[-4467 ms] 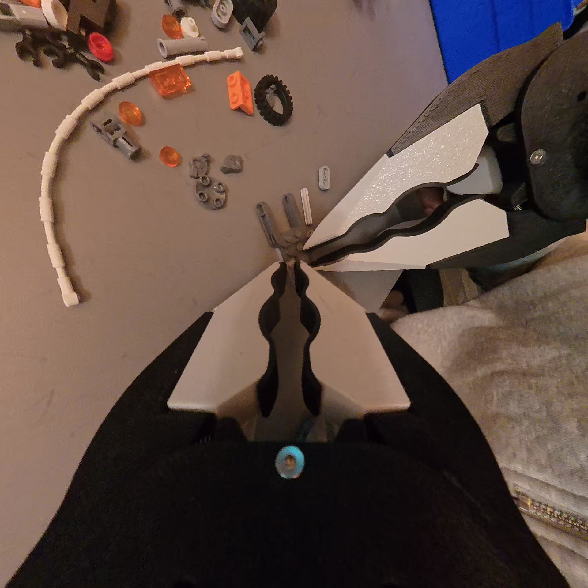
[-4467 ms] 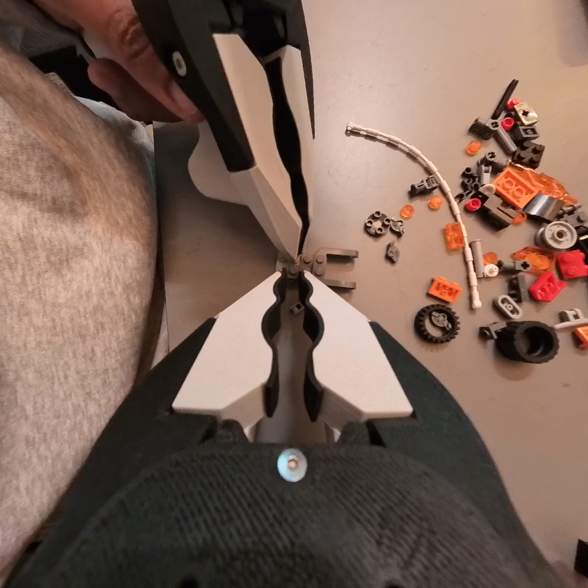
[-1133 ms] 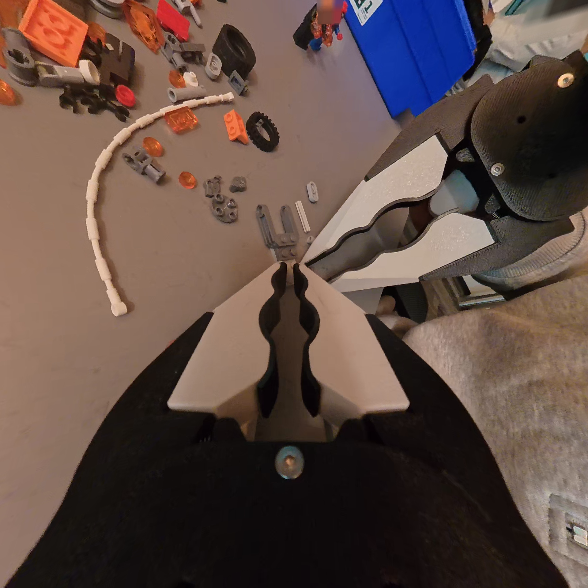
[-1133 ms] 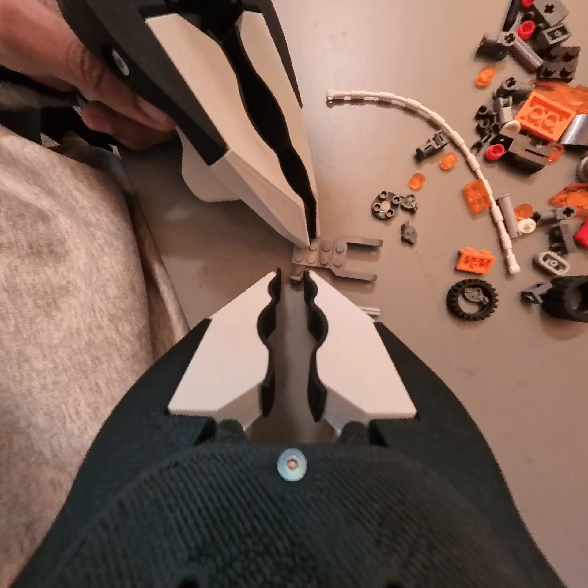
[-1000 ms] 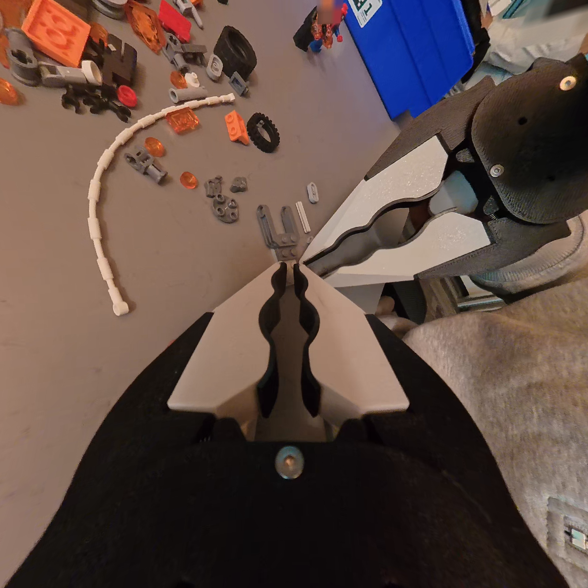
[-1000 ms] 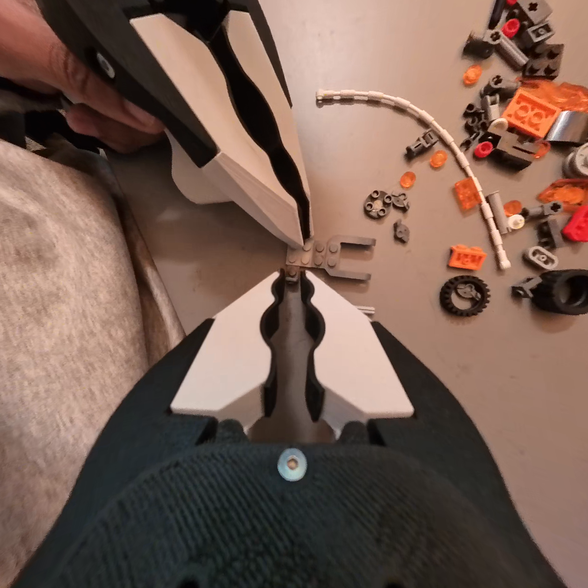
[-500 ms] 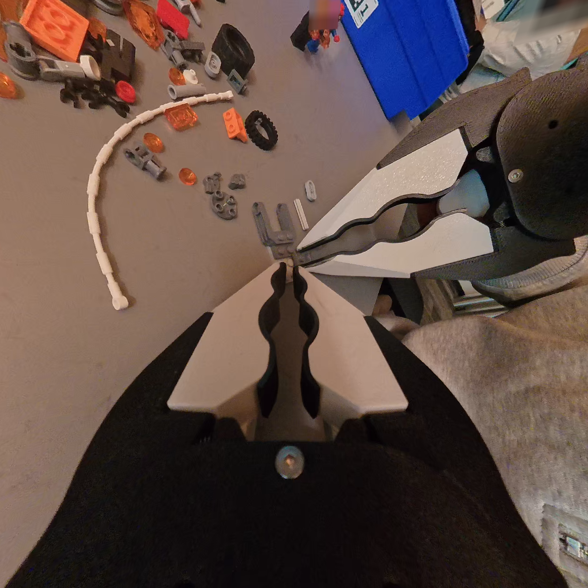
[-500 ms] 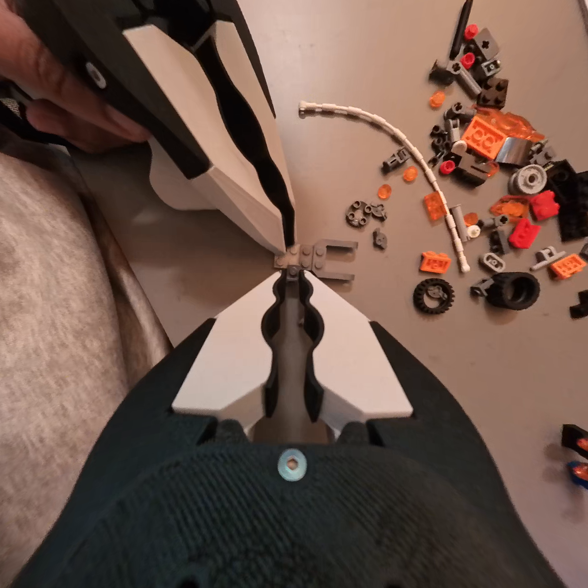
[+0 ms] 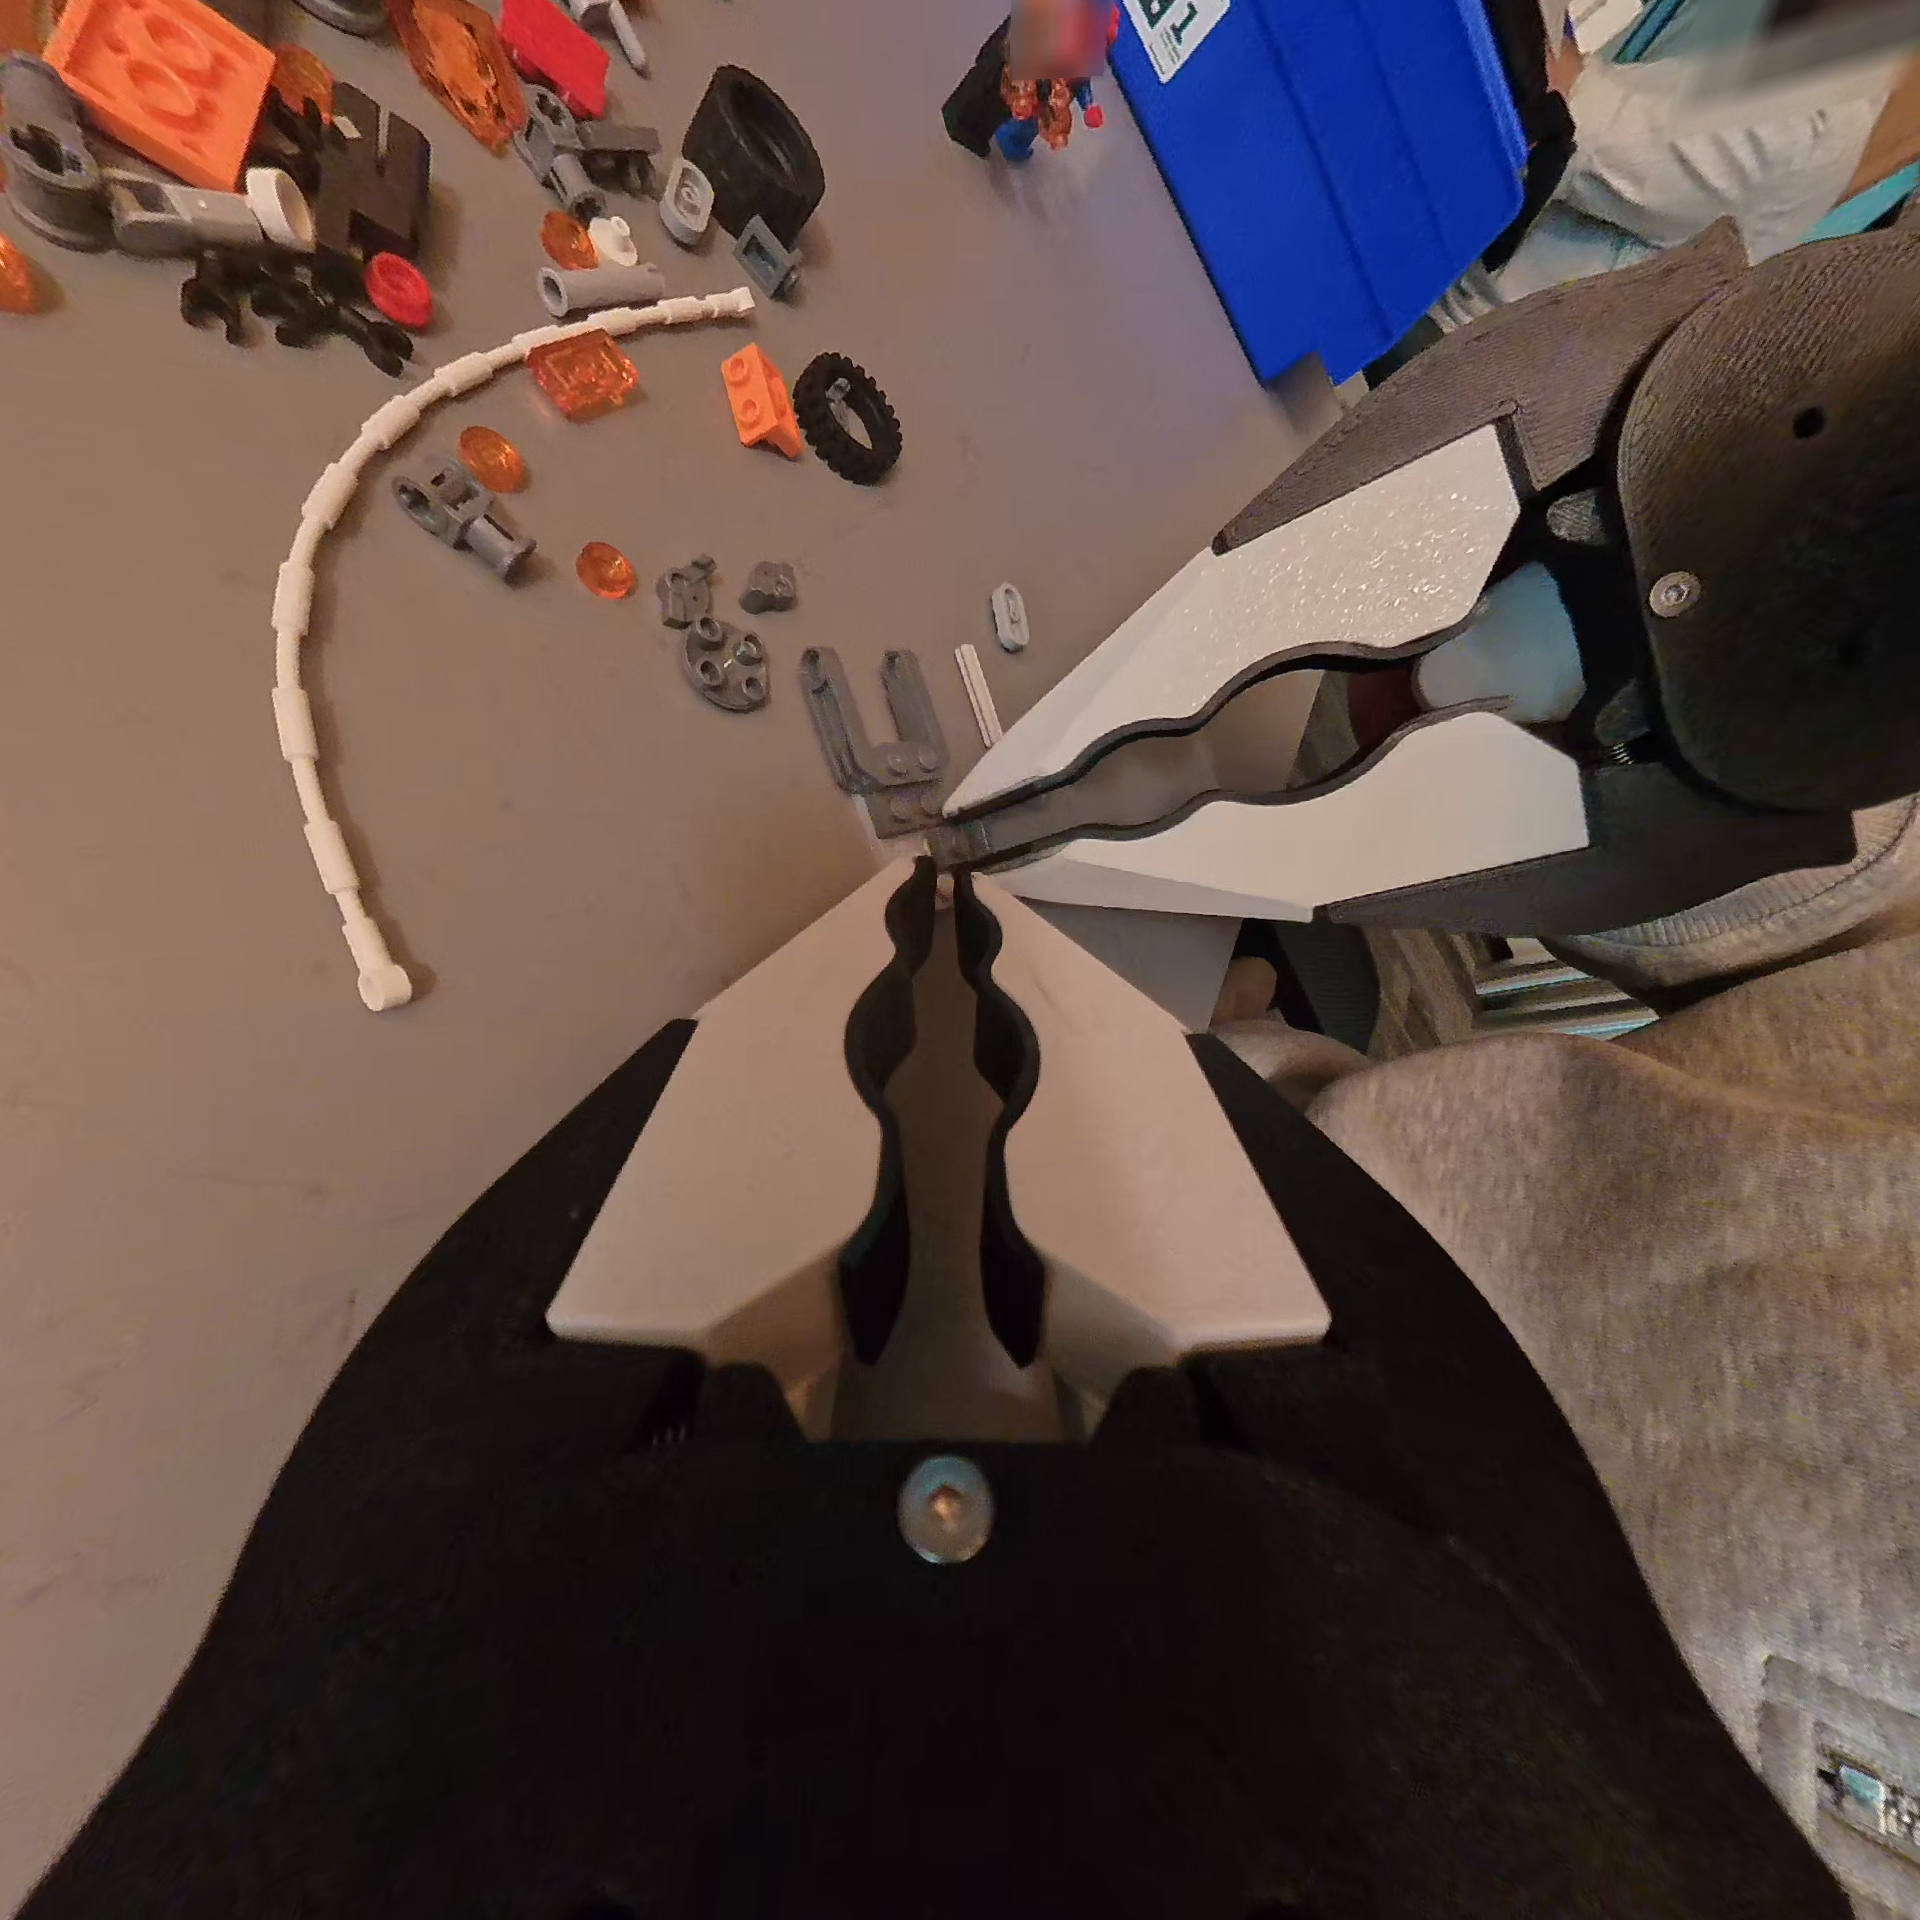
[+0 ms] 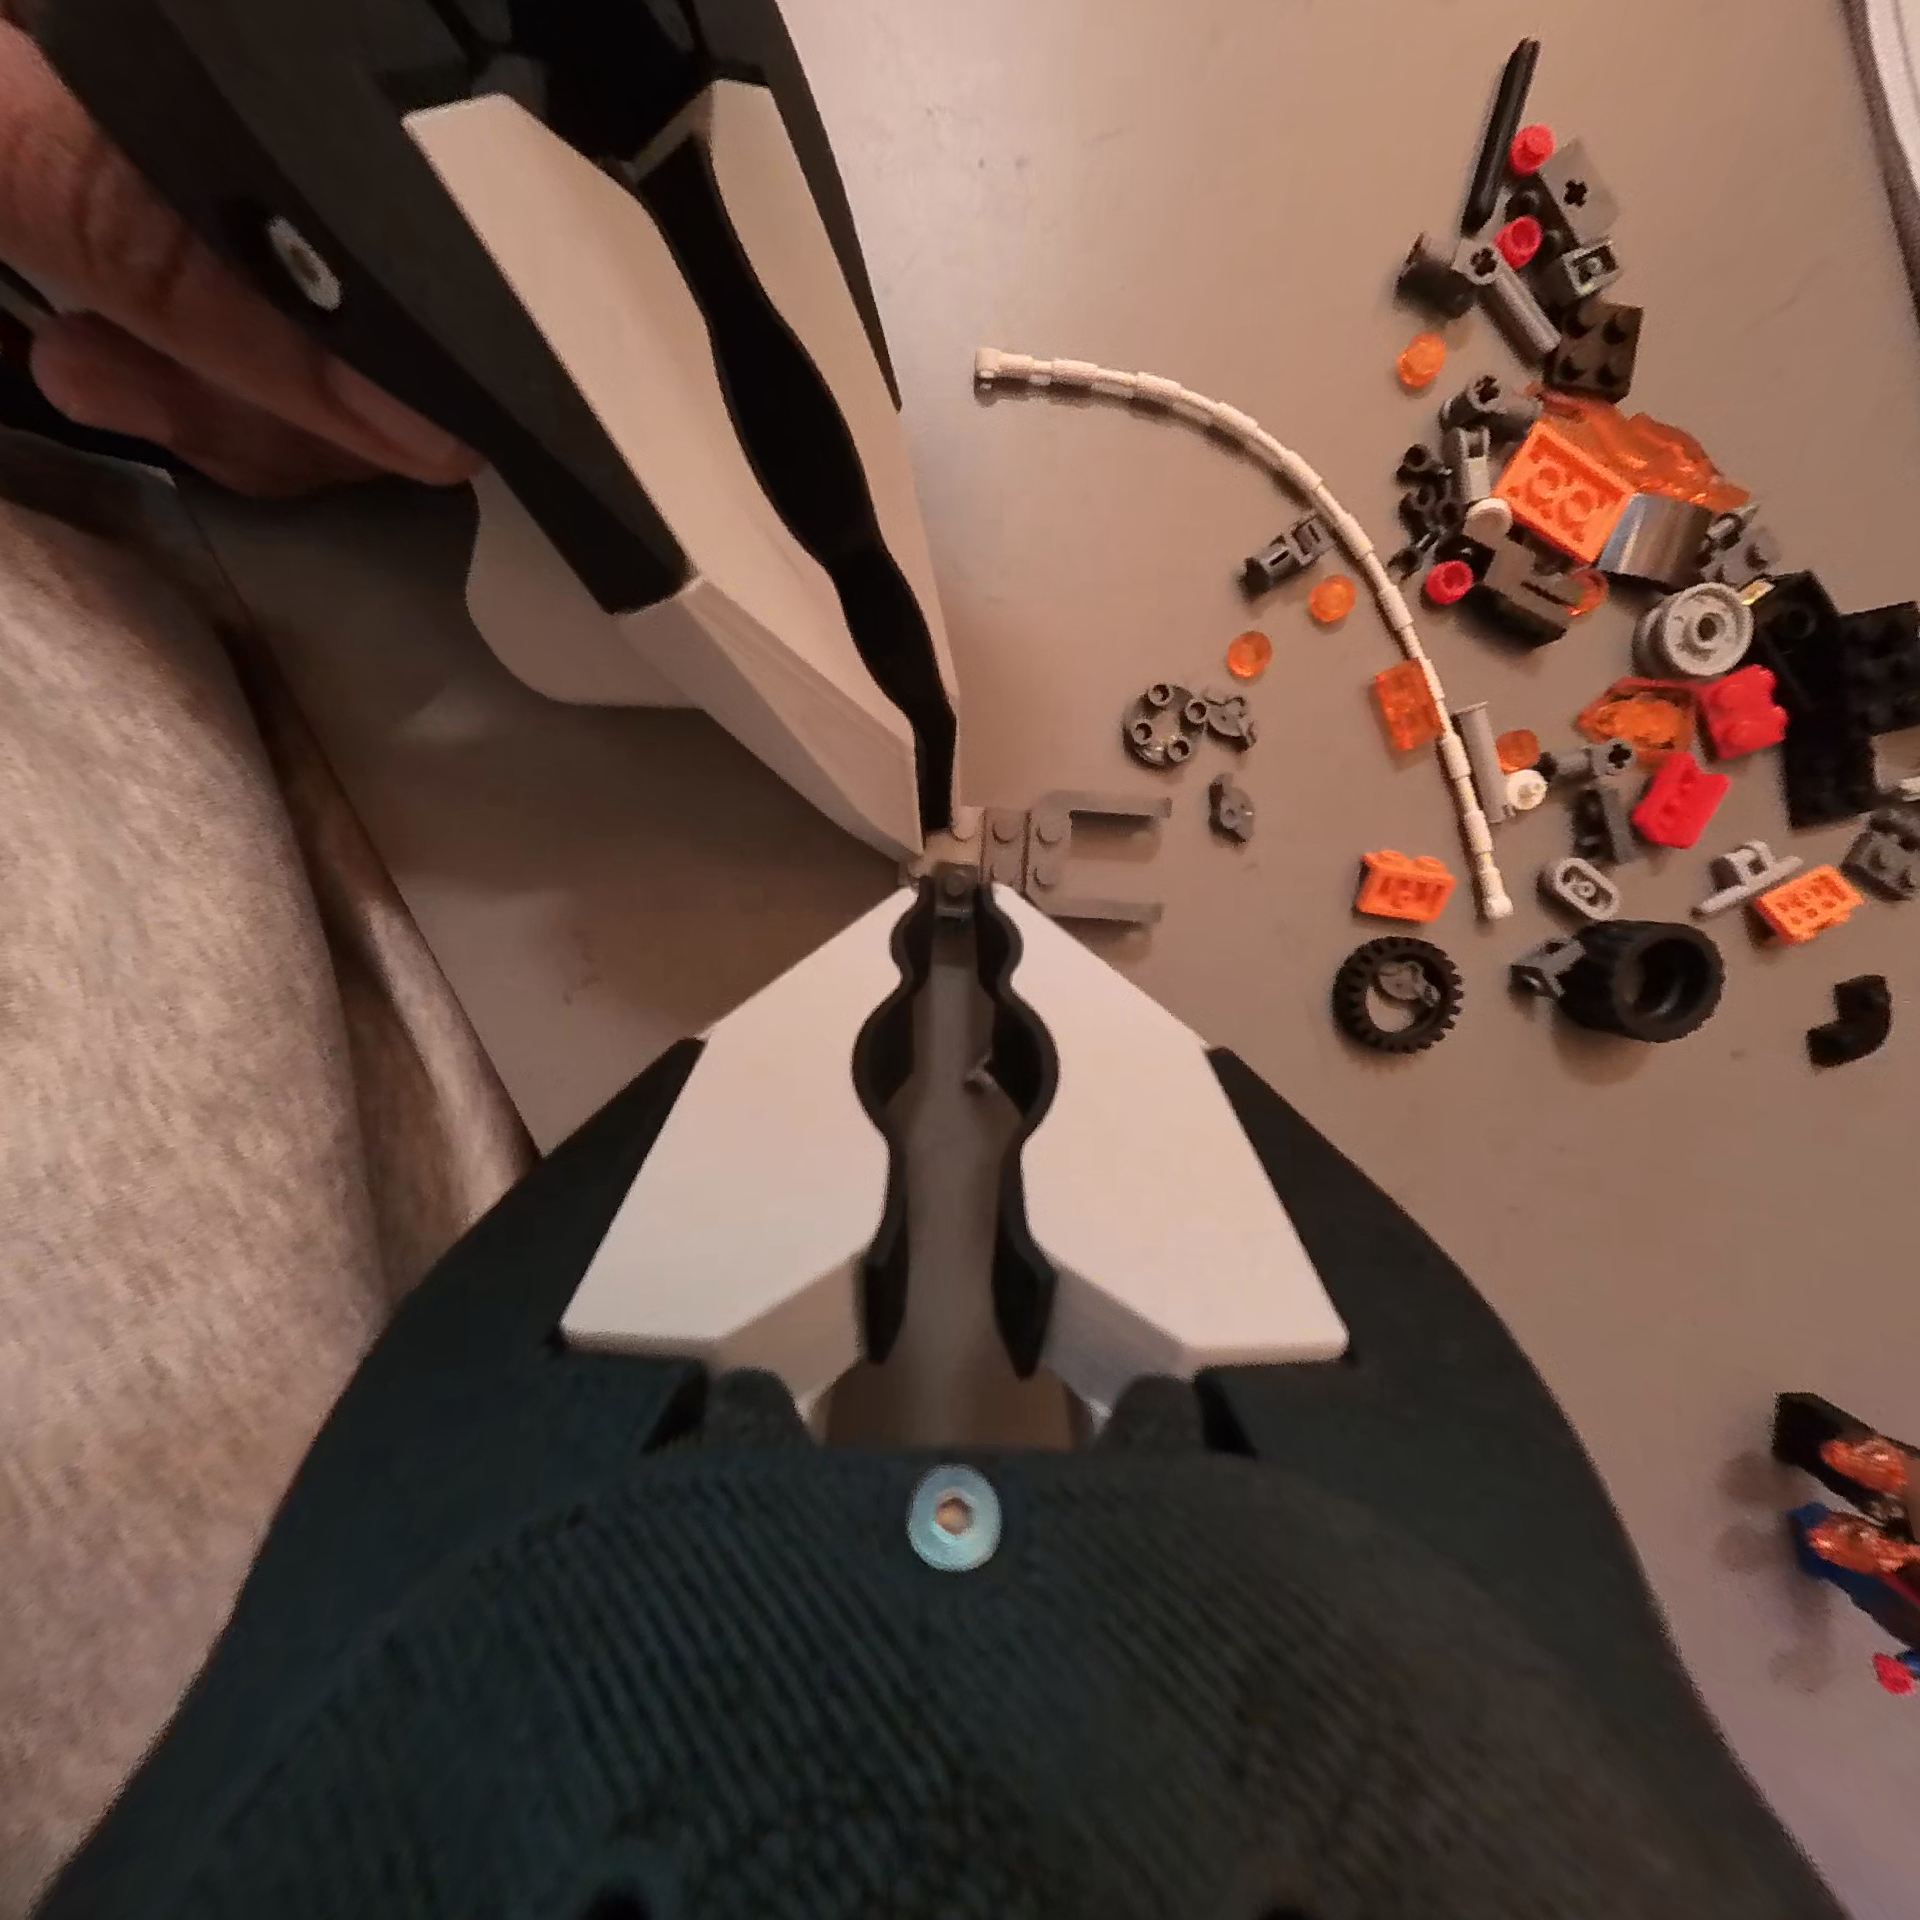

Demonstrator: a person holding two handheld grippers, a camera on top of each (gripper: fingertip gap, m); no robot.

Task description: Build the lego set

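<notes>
A dark grey Lego assembly (image 9: 883,727), a studded plate with a two-pronged fork, hangs above the grey table. My left gripper (image 9: 938,871) is shut on the plate's near end. In the right wrist view it comes in from the upper left (image 10: 938,821). My right gripper (image 10: 954,894) is shut on a small grey piece at the edge of the same plate (image 10: 1003,831). In the left wrist view it enters from the right (image 9: 951,828). The two pairs of tips almost touch. The fork prongs (image 10: 1101,857) point away from both grippers.
Loose pieces lie on the table beyond: a white ribbed hose (image 9: 312,644), a small black tyre (image 9: 847,418), a fat black tyre (image 10: 1652,977), and orange (image 10: 1397,883), red and grey bricks. A blue bin (image 9: 1320,156) stands far right. A grey sleeve (image 9: 1558,1247) lies at the table's near edge. The tips of both grippers are at nearly the same place.
The right gripper, a little apart from the plate a second ago, has closed on its edge. Both grippers have risen with the assembly, and the table pieces look farther away.
</notes>
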